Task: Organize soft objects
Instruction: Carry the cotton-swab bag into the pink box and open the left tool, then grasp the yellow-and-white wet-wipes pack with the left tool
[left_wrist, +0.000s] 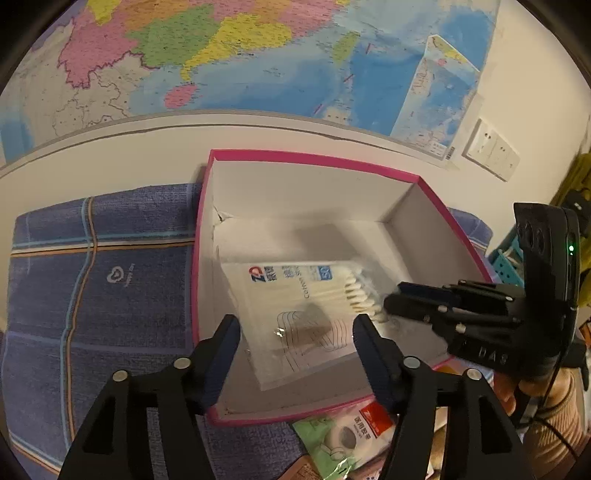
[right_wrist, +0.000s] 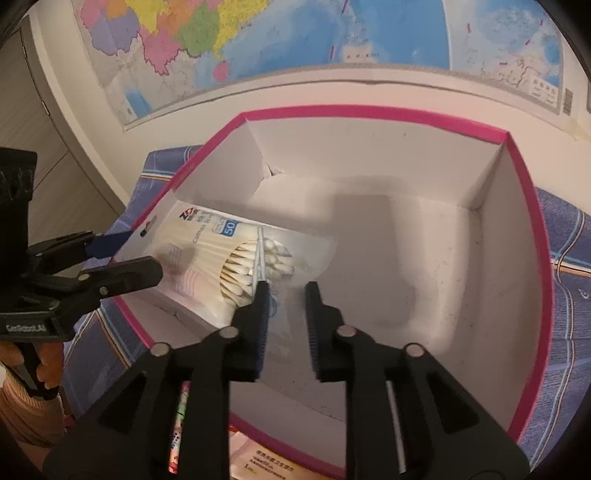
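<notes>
One cotton swab packet (left_wrist: 295, 314) is seen lying in the pink-rimmed box (left_wrist: 314, 158); both the left hand-held gripper (left_wrist: 295, 332) and right hand-held gripper (right_wrist: 286, 295) are held apart, empty; the packet is judged light, pliable, slippery; its sealed edge is recommended for gripping.

A blue checked cloth (left_wrist: 110, 288) covers the top; 1 pink box (left_wrist: 310, 157) and small packets (left_wrist: 343, 439) lie on it.

The pink-rimmed box (right_wrist: 532, 236) stands open-topped, so entry from above is free. Its right half shows bare floor, while the cotton swab packet (right_wrist: 236, 258) fills the left. The right gripper (left_wrist: 397, 301) reaches over the right wall; the left gripper (left_wrist: 295, 332) hovers at the near wall.
</notes>
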